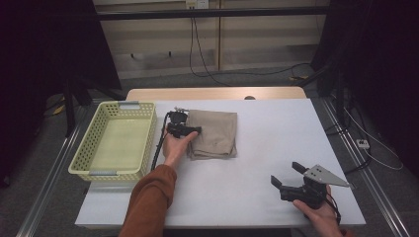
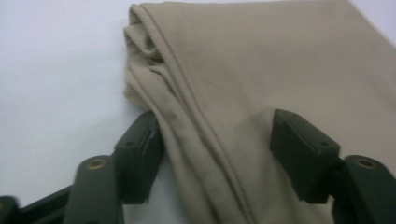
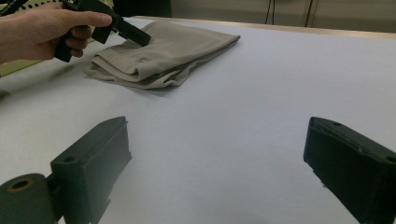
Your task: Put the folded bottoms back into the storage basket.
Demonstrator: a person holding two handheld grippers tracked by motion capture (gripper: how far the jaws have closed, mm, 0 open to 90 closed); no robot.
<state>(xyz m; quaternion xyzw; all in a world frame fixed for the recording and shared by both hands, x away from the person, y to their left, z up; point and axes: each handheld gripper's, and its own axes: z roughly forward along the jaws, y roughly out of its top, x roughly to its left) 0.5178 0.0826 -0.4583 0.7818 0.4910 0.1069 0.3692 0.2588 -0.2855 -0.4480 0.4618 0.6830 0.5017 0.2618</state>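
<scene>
The cloth [image 1: 213,133], a folded beige garment, lies flat on the white table [image 1: 267,148], left of centre and just right of the basket [image 1: 114,140], which stands at the table's left edge; cloth and basket are near each other but apart. The left gripper [image 1: 190,131] is held in the left hand [image 1: 175,145] at the cloth's left edge, pointing across it toward the right. In the left gripper view its jaws stand partly open and straddle the bunched, layered fold of the cloth [image 2: 261,93]: the left jaw touches the edge of the fold, while the right jaw sits on top of the fabric with a gap between its pad and the fold, so the cloth lies between the jaws and is not yet clamped. In the right gripper view the left gripper [image 3: 123,30] rests low on the near corner of the cloth [image 3: 168,51], with the hand [image 3: 42,30] wrapped around its body. The right gripper [image 1: 287,175] is held in the right hand [image 1: 321,212] near the table's front right corner, well apart from the cloth. Its jaws stand wide open with nothing between them; bare table [image 3: 243,107] lies between and beyond them. An orange sleeve [image 1: 148,202] covers the left forearm
</scene>
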